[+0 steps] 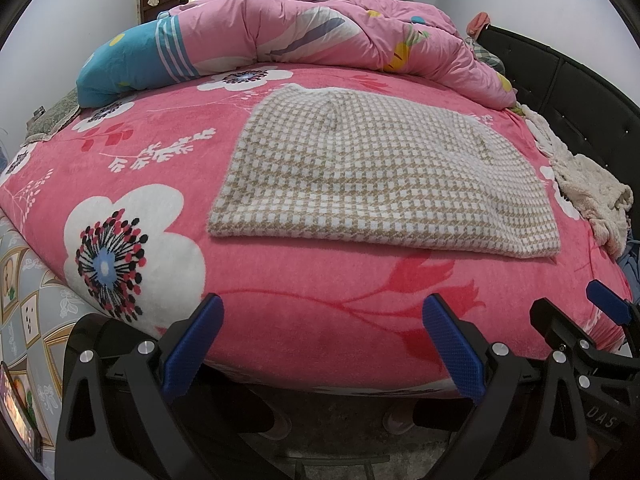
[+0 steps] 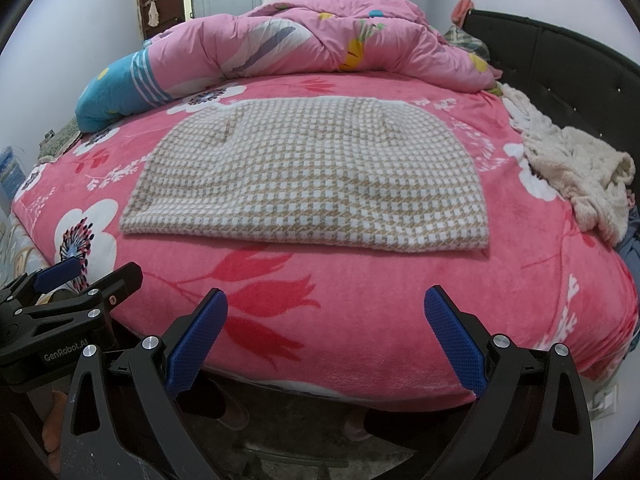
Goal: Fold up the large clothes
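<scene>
Both hand-held grippers, left and right, we hold wide open, empty, at the bed's near edge, short of the folded checked garment.

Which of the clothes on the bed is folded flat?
The checked beige-and-white garment in the middle; the cream fluffy one by the headboard lies crumpled.

A home bedroom. A bed with a pink flowered sheet holds a bunched quilt. A dark headboard stands alongside.
</scene>
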